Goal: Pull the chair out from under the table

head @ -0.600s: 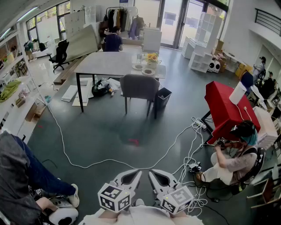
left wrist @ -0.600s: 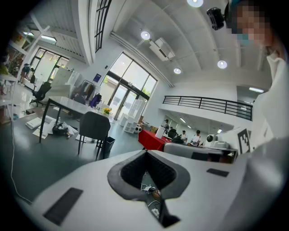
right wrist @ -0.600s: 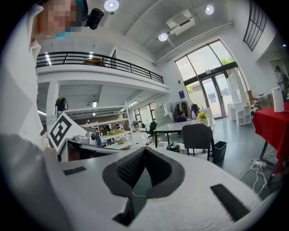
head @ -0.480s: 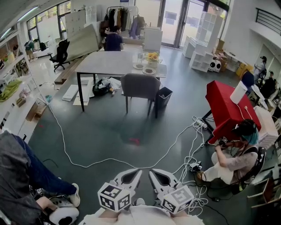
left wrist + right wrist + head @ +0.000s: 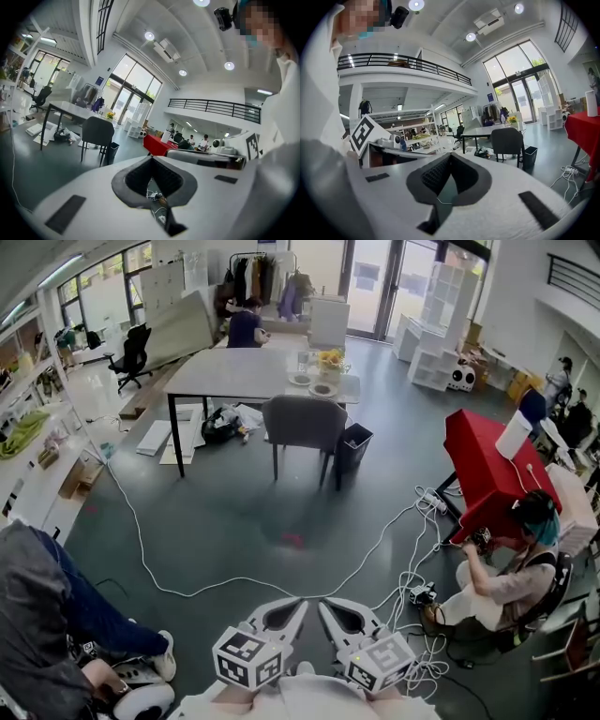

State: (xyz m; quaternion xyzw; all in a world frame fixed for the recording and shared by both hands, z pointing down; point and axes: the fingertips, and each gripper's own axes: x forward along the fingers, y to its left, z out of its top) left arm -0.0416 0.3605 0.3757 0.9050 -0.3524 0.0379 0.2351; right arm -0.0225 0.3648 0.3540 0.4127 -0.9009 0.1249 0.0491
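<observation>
A grey upholstered chair [image 5: 303, 423] stands far across the floor, tucked against the near edge of a long grey table [image 5: 230, 376]. The chair [image 5: 97, 132] is also small in the left gripper view, and the chair [image 5: 506, 140] and table [image 5: 485, 131] in the right gripper view. My left gripper [image 5: 297, 605] and right gripper [image 5: 322, 604] hang side by side at the bottom of the head view, well short of the chair. Both are shut with nothing between the jaws. Both point toward the chair.
A black bin [image 5: 353, 445] stands right of the chair. A white cable [image 5: 187, 592] loops over the dark floor, with a cable tangle [image 5: 417, 596] at right. A red table [image 5: 487, 474] and a seated person [image 5: 506, 573] are at right, and another person [image 5: 47, 615] at left.
The head view has shifted slightly, so the scene sits a touch further right. The chair stands as before and both grippers stay shut in the same place.
</observation>
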